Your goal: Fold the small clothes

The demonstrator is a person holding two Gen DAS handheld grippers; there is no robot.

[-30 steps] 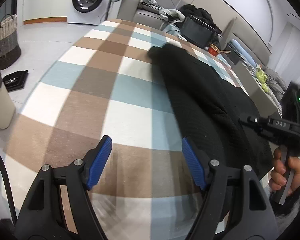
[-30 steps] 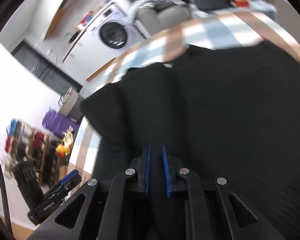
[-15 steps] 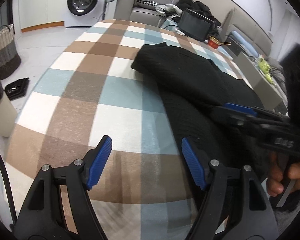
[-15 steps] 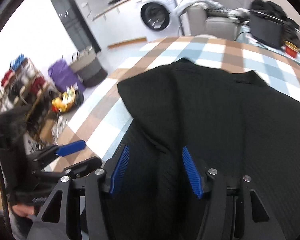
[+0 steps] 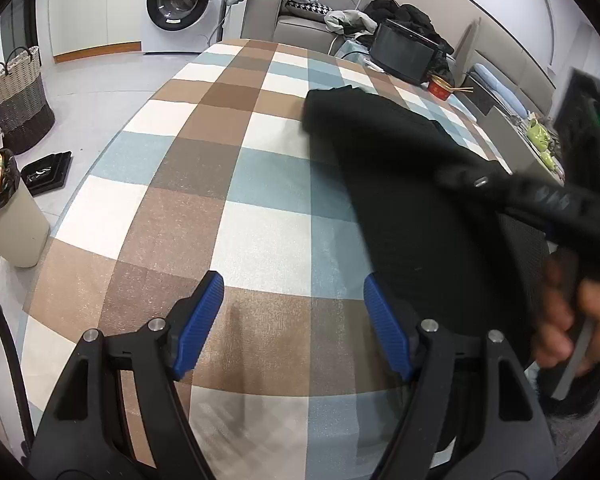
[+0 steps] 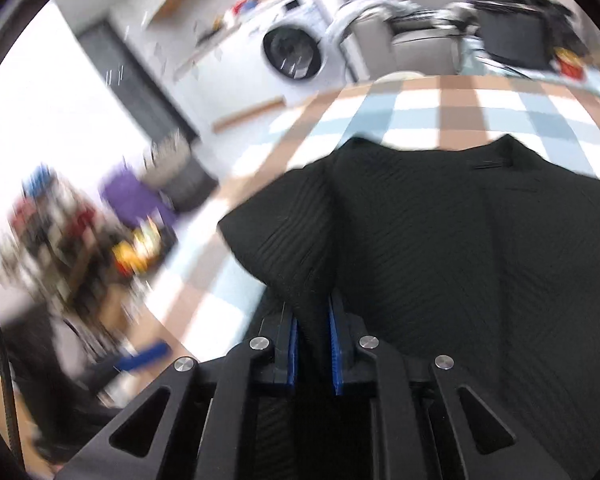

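Lay spread on the checked cloth, black garment, one fold of it lifted and pinched between the just-closed blue pads of the right gripper, while the left gripper hung wide apart over bare cloth beside it, gripping nothing

Blurred shelf clutter, left background

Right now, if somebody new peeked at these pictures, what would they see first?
Probably the big black garment lying on the right side of the checked cloth in brown, blue and white. The right gripper has just closed its jaws on a fold of it, while the left gripper hangs open over bare cloth. Far back stands a white washing machine.
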